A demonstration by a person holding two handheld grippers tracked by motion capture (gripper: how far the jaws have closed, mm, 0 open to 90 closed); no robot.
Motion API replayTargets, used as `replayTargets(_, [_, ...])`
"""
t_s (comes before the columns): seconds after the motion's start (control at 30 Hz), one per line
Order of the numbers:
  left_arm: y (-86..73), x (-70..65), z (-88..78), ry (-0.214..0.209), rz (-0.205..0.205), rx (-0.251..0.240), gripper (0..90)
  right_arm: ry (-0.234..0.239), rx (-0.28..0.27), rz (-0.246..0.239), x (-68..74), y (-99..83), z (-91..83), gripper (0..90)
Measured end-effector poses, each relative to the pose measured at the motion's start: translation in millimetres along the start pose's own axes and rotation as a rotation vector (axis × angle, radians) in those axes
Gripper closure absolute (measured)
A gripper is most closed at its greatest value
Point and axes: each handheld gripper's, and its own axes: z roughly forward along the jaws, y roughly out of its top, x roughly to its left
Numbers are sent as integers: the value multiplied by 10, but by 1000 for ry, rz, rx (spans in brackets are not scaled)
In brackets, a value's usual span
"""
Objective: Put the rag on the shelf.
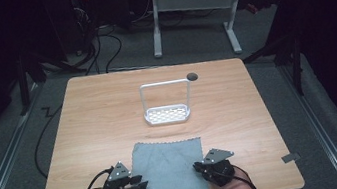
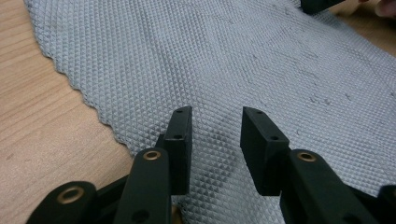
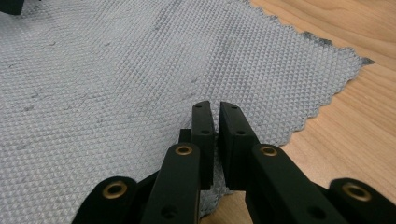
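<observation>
Left gripper (image 2: 215, 122) poised with jaws apart over grey waffle-textured cloth (image 1: 168, 175), nothing pinched. Right gripper (image 3: 215, 116) nearly closed at cloth's edge; grip on fabric impossible to confirm. Cloth's near edge cut off.

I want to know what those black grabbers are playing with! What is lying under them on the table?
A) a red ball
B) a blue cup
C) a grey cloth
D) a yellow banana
C: a grey cloth with a zigzag edge lies flat on the wooden table, under both grippers.
</observation>
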Motion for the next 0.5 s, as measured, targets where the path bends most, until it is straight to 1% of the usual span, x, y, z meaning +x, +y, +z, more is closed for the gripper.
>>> replayTargets(0.07, [2,14,-3,-8,-6,1,647,4,-1,3,-17,4,-3,831])
replayTargets(0.1, [4,17,-7,-7,-10,-4,642,1,-18,3,-26,7,-27,826])
replayTargets(0.17, [12,30,-40,2,-7,-35,631,6,-53,12,-47,18,-78,808])
replayTargets(0.27, [44,90,-109,37,-17,-107,592,-4,-80,22,-94,22,-152,787])
replayTargets(0.3, [60,125,-130,54,-22,-133,572,-9,-84,25,-109,18,-169,771])
replayTargets(0.33, [91,180,-149,81,-31,-153,546,-14,-87,29,-124,11,-182,753])
replayTargets(0.4, [158,275,-166,112,-47,-172,497,-26,-94,39,-155,-3,-195,712])
replayTargets(0.47, [289,398,-172,152,-71,-190,479,-32,-100,51,-187,-13,-193,653])
replayTargets(0.5, [341,438,-171,166,-78,-192,475,-35,-107,58,-207,-18,-187,633])
